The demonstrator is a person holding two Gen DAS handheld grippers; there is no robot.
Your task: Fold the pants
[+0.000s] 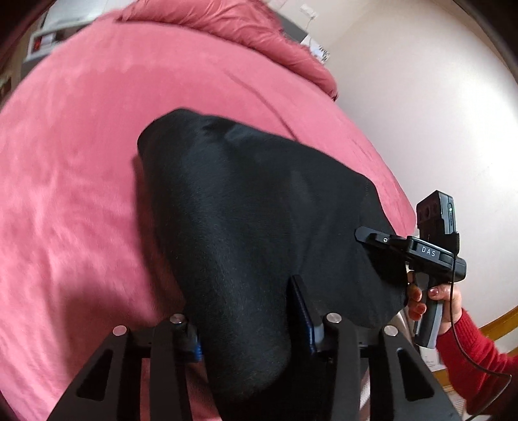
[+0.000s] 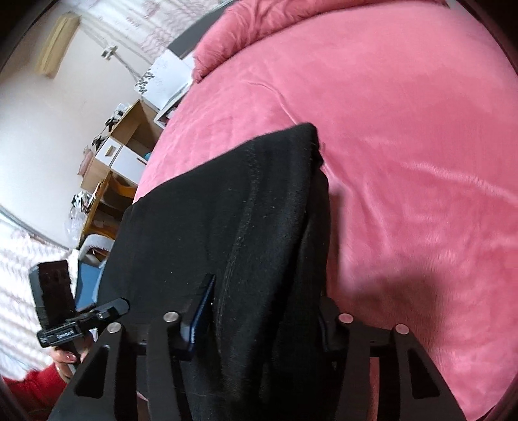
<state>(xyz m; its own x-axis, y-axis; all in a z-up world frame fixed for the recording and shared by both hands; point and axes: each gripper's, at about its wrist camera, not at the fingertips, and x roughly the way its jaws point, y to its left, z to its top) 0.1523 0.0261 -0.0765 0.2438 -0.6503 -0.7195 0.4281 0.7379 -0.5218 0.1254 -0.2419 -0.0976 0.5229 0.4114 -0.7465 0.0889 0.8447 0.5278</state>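
Pants: the black soft cloth pants (image 1: 246, 207) lay bunched on the bed, and the near end was lifted off it. The far end (image 2: 291, 145) rested flat on the cover.
Bed: a big bed with a fuzzy pink cover (image 1: 71, 168) was under the pants. A puffy pink blanket (image 1: 226, 19) sat at the far end.
Left gripper: the black two-finger left gripper (image 1: 246, 327) was clenched on the near end of the pants. The cloth ran thick between its two fingers. One blue pad (image 1: 304, 314) pressed into the right side of the cloth. The other pad was mostly hidden by the cloth.
Right gripper: the black two-finger right gripper (image 2: 262, 320) was also pinching the pants. A fold of black cloth filled the gap between its fingers. Its left blue pad (image 2: 200, 317) sat against the cloth.
Side by side: the two grippers held the same near edge, near each other.
Hands: a hand (image 1: 433, 301) with painted nails and a red sleeve (image 1: 469, 356) gripped the right handle. The other hand (image 2: 69, 356) gripped the left one.
Room: a pale wall (image 1: 421, 113) and a wooden shelf (image 2: 123, 152) stood beside the bed.
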